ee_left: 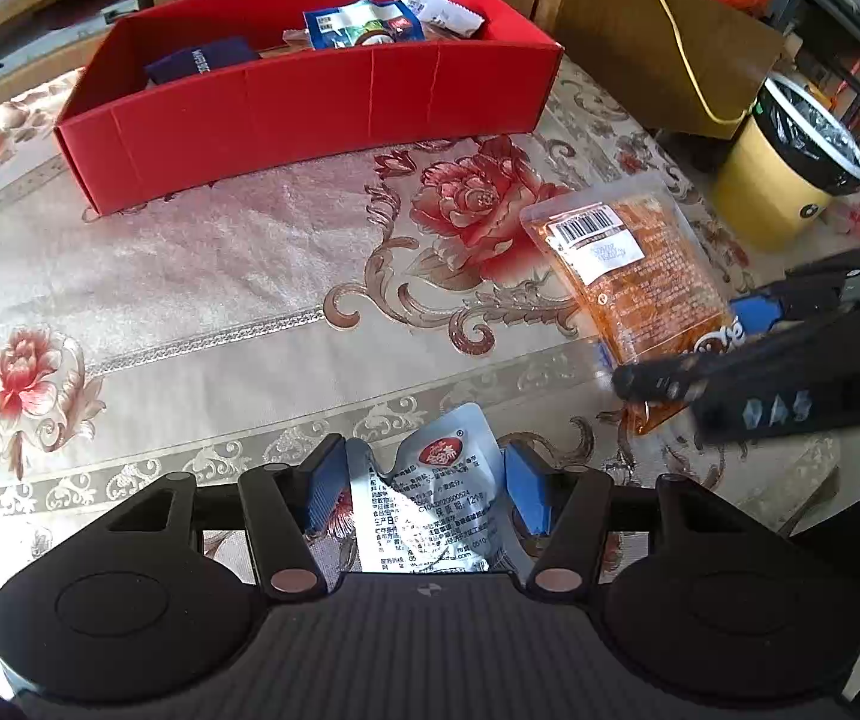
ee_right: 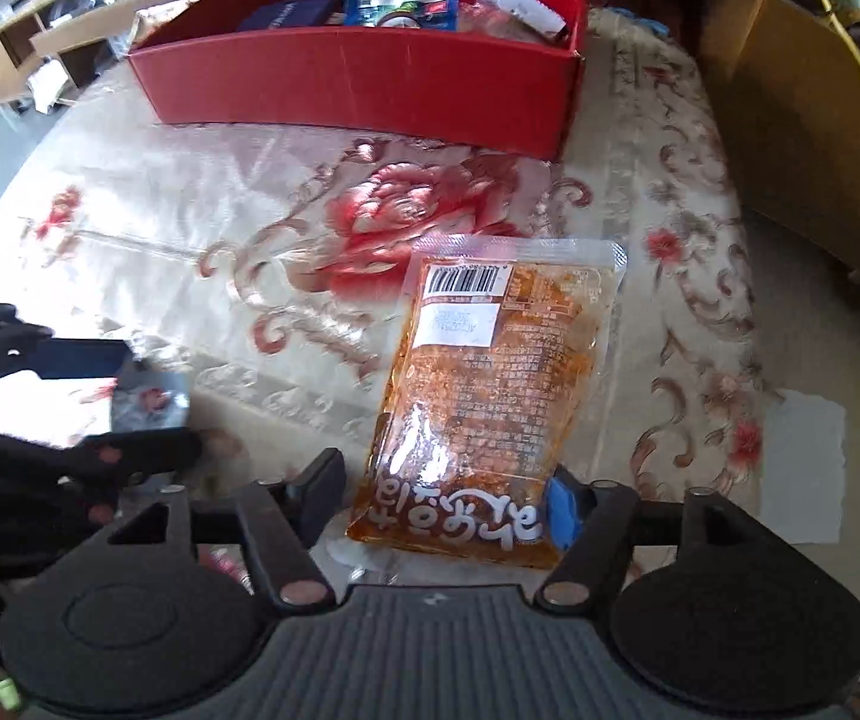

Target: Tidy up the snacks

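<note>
Floral tablecloth point(ee_left: 190, 276); orange pouch point(ee_right: 490, 384) shows barcode label, white Korean lettering.

Wide bare stretch of floral tablecloth point(ee_left: 202, 276) between grippers and red box point(ee_left: 310, 102), free to cross. Box open-topped; near wall stands up across the way. Inside: dark pouch point(ee_left: 202, 60) left, blue packet point(ee_left: 364, 24) and white wrapper point(ee_left: 445, 12) filling right end. Orange packet point(ee_right: 490, 384) lying flat on right side. Cardboard panel point(ee_left: 658, 42) and lined bin point(ee_left: 790, 162) crowding right edge.
</note>
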Demonstrator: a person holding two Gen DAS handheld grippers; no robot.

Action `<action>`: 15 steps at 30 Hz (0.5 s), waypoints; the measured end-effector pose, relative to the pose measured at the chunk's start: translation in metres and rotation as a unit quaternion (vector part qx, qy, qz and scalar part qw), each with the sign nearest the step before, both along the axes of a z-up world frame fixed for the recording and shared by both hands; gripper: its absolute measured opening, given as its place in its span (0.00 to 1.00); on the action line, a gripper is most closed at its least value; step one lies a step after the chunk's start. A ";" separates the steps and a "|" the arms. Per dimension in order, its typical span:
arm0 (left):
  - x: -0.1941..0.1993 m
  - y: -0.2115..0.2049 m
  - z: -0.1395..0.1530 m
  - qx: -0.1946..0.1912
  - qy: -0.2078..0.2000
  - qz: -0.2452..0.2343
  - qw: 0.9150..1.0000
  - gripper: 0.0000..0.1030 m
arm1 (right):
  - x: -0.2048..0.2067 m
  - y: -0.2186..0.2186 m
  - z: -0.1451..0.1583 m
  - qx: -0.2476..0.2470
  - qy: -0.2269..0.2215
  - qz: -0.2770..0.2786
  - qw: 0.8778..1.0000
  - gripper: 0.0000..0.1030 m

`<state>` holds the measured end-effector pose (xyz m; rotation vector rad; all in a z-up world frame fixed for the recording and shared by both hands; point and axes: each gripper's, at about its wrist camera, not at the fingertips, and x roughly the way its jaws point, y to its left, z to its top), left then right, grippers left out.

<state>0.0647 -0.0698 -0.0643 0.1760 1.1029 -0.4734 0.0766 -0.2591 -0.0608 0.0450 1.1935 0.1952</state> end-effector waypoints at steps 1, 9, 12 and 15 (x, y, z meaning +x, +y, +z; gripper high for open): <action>-0.001 -0.001 0.001 -0.002 -0.001 -0.001 1.000 0.63 | -0.001 -0.005 0.000 0.014 0.000 -0.012 1.000 0.57; -0.002 -0.002 0.007 -0.008 -0.004 -0.002 1.000 0.62 | -0.004 -0.018 0.002 0.049 -0.001 -0.055 0.997 0.47; 0.000 0.001 0.006 -0.012 0.000 0.000 1.000 0.62 | -0.006 -0.017 0.009 0.017 -0.017 -0.070 0.997 0.72; 0.001 0.000 0.002 -0.012 0.007 -0.004 1.000 0.62 | -0.004 -0.009 0.010 0.014 -0.009 -0.060 0.998 0.81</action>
